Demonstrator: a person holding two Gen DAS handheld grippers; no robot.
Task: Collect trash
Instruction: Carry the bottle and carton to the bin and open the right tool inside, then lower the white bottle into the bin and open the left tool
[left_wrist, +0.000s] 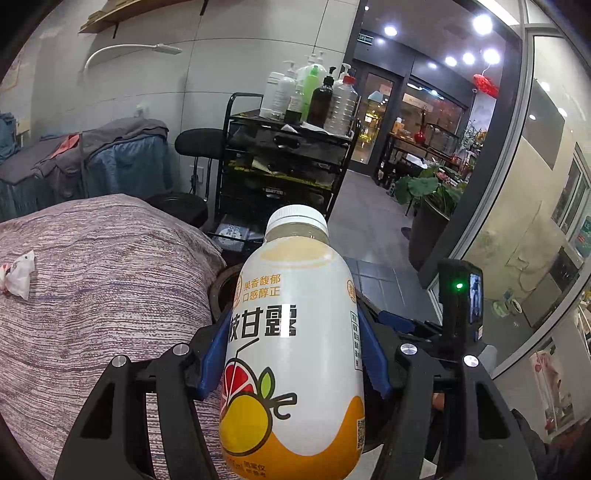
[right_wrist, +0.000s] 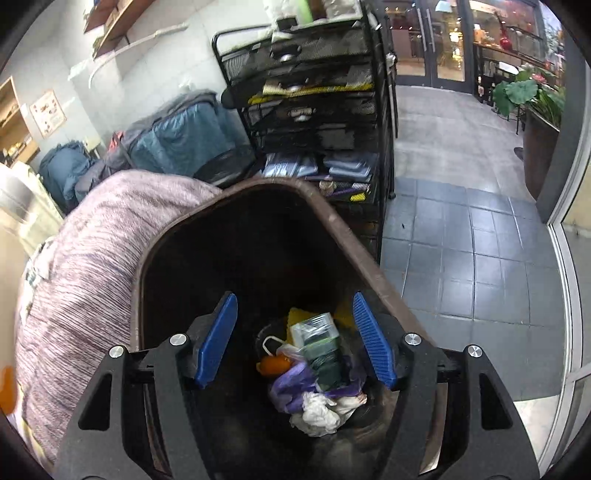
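Note:
My left gripper is shut on a white and orange juice bottle with a white cap, held upright beside the bed. A crumpled white wrapper lies on the striped bedcover at the left. My right gripper is open and empty, hovering over the mouth of a dark brown trash bin. At the bin's bottom lie a green carton, purple plastic, white tissue and an orange item. The bin's rim shows behind the bottle in the left wrist view.
A black mesh cart with several bottles on top stands behind the bin; it also shows in the right wrist view. A black stool, draped clothes, a potted plant and a glass wall surround the grey tiled floor.

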